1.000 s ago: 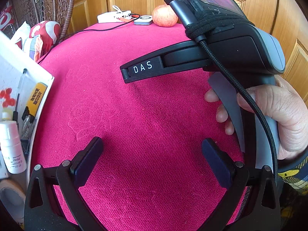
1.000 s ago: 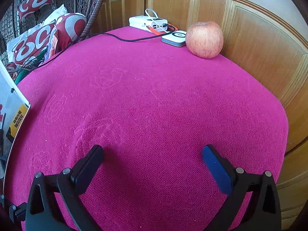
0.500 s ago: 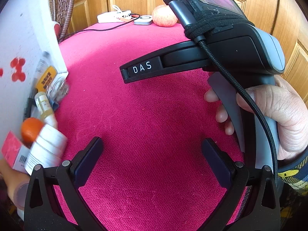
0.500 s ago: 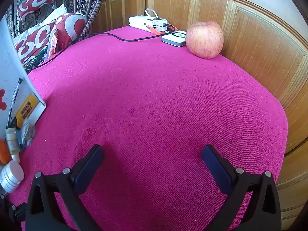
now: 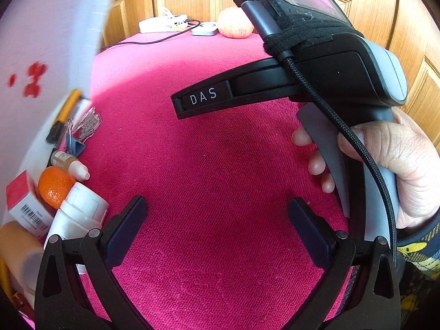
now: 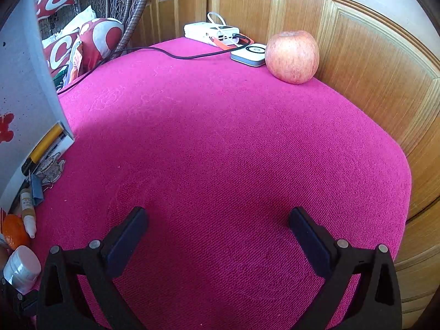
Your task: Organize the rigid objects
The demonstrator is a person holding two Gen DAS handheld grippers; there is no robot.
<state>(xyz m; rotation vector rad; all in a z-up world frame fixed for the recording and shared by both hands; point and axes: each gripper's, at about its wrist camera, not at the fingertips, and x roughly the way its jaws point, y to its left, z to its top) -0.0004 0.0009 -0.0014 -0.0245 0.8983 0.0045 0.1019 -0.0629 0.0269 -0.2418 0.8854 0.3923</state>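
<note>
A magenta terry cloth [image 6: 233, 143] covers the table against wooden panelled doors. To the left of the left gripper [image 5: 217, 222], a tilted white box [image 5: 41, 55] spills small rigid things onto the cloth: a yellow-handled tool [image 5: 64, 112], a blue binder clip [image 5: 73, 144], a small dropper bottle [image 5: 70, 165], an orange fruit [image 5: 53, 187] and a white plastic bottle [image 5: 79, 214]. The round ones could roll off the edge. Ahead of the right gripper [image 6: 217, 231] sits a red apple [image 6: 293, 56]. Both grippers gape wide, empty.
</note>
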